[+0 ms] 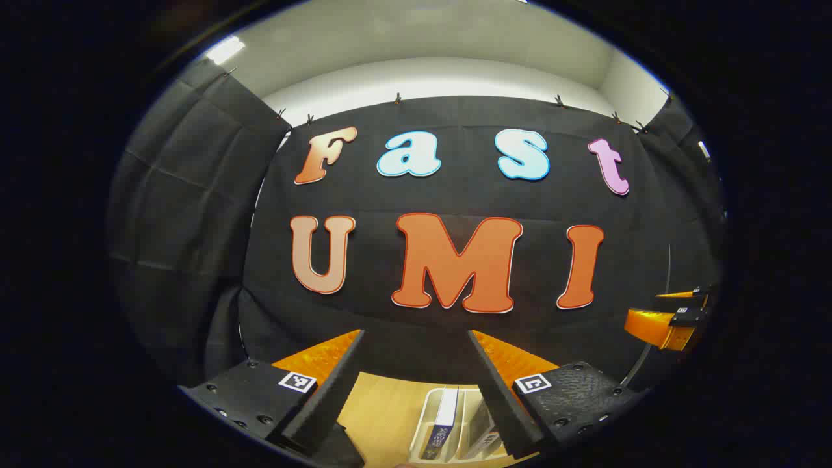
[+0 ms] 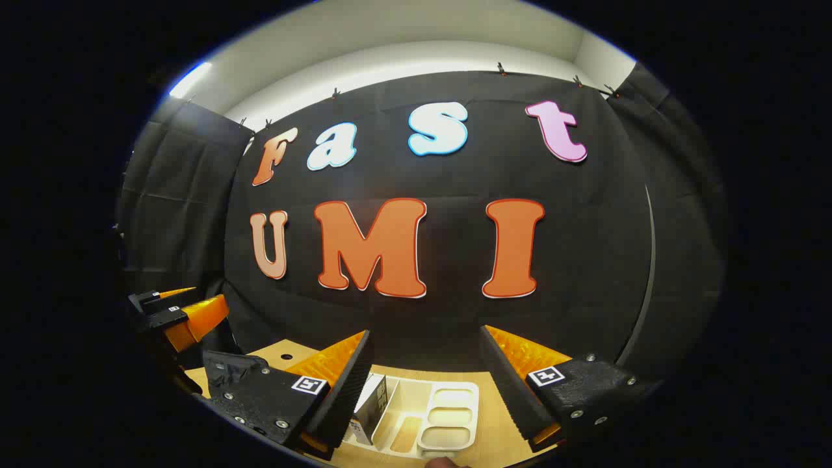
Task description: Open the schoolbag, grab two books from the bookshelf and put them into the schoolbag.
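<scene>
Fingers of your left gripper (image 1: pixel 416 390) and right gripper (image 2: pixel 426 383) are spreading wide, grasping nothing, hovering above the bookshelf (image 2: pixel 448 416) holding books (image 1: pixel 442 422) on the tabletop (image 1: pixel 383 409).

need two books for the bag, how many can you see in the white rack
2 in the left gripper view: an upright blue-spined book and a paler one beside it in the white rack. More may be hidden behind the left gripper fingers.
</scene>
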The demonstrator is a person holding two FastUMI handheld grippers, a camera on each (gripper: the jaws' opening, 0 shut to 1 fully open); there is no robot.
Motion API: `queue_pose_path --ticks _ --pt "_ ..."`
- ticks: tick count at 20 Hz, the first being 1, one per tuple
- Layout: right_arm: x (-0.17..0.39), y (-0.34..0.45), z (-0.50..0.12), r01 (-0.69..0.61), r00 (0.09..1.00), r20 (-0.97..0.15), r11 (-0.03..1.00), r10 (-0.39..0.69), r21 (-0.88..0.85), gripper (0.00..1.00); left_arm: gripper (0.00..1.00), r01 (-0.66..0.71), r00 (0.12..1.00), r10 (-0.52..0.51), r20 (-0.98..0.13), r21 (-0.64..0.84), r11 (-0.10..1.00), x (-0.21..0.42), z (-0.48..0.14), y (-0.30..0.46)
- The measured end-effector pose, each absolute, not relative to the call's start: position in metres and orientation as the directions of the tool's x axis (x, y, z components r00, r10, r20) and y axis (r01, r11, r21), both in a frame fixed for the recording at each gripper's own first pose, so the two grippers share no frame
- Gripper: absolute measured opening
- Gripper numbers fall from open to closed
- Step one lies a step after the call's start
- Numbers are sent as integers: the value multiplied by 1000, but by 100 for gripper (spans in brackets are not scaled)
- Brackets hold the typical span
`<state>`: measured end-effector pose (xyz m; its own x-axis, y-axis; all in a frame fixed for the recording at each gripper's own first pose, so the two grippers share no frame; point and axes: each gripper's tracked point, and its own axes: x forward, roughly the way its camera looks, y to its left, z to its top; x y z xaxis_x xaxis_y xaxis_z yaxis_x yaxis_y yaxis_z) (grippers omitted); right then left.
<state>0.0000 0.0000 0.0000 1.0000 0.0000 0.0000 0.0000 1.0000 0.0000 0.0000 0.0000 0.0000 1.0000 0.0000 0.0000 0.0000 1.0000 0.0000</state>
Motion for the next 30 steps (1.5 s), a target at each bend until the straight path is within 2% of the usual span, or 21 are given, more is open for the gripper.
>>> queue_pose_path --ticks 3,4,5,10,13,20,30 --pt "5 -1 -2 34 999 10 999 -34 -16 97 94 16 1000 -16 3 15 1000 12 -7 0" --pt "7 1 -4 53 999 9 998 -53 -17 100 95 24 1000 -24 11 37 999 15 -9 2" --pt "9 2 -7 73 997 3 997 -73 -12 97 94 37 999 -38 21 56 998 17 -8 3" --pt "2 19 -11 163 987 -14 986 -163 21 96 95 157 987 -159 19 61 986 25 -12 1" --pt "0 27 -8 209 978 -10 978 -209 -5 97 95 191 981 -192 13 56 980 30 -14 11" --pt "-3 43 -8 216 976 -27 976 -217 -16 97 95 209 978 -210 3 44 977 35 -19 22" --pt "-3 50 -7 193 981 -17 981 -194 -32 97 95 182 983 -182 -6 47 982 32 -22 30"
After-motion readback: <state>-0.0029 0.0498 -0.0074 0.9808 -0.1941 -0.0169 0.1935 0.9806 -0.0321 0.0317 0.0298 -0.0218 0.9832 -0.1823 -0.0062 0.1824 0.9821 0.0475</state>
